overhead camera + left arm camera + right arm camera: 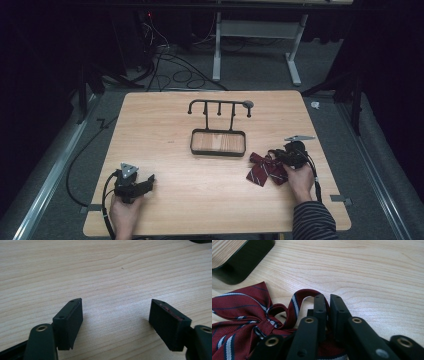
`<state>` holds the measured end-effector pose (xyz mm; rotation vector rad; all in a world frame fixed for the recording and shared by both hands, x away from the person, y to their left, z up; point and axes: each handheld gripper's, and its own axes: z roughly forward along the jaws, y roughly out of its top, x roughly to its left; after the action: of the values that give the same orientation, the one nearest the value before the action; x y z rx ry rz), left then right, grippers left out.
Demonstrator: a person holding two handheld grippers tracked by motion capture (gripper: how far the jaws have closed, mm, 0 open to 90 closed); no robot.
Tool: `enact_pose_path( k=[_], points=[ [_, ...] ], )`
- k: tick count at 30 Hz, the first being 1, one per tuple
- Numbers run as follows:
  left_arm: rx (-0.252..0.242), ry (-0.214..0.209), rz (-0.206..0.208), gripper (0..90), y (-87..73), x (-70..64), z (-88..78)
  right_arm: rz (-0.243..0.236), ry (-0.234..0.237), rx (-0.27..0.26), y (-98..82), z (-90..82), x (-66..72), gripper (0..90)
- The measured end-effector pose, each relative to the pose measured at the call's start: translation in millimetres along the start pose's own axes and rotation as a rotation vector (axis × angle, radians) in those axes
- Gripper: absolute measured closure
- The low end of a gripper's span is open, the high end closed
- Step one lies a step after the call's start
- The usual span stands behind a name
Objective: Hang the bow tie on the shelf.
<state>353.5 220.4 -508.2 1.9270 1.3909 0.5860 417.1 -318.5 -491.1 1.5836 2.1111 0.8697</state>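
No readable text, label, brand, number or sign anywhere in these views.

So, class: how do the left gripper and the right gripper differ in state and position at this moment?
1. The left gripper stands open with bare table between its jaws; the right gripper is shut on the red striped bow tie.
2. The left gripper sits near the table's front left; the right gripper sits right of the black tray stand.
Shared: both are black and hand-held low over the wooden table.
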Motion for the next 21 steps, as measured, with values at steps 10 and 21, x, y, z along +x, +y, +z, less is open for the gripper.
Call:
enact_pose_path(
  k=[10, 21],
  points=[
    [0.000, 0.000, 0.000, 27.7, 0.0, 0.0, 0.0, -0.014, 0.002, 0.005, 0.1, 0.1, 1.1, 90.0],
    [0.000, 0.000, -0.001, 27.7, 0.0, 0.1, 0.0, -0.031, 0.016, -0.027, 1.6, -9.4, 3.3, 90.0]
  ],
)
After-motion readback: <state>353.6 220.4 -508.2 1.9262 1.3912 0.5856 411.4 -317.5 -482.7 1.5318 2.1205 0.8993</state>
